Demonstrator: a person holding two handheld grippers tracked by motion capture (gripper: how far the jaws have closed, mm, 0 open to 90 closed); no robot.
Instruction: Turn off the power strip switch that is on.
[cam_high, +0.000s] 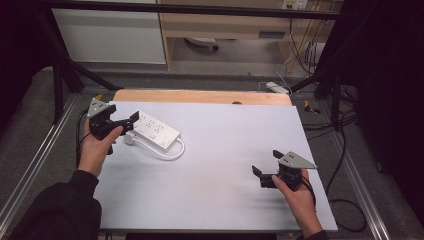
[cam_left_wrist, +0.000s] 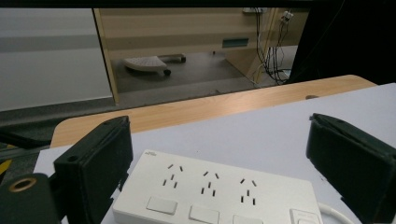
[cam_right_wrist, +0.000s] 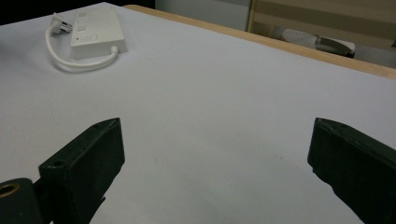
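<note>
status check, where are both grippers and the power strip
Left gripper open, fingers straddling power strip. Right gripper open, over bare table. Nothing in the way.

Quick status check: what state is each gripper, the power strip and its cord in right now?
left gripper: open, jaws either side of the strip's end, not clamped.
right gripper: open, holding nothing, above bare table.
power strip: flat on the table, sockets up, nothing plugged in.
cord: looped beside the strip, plug lying loose.
</note>
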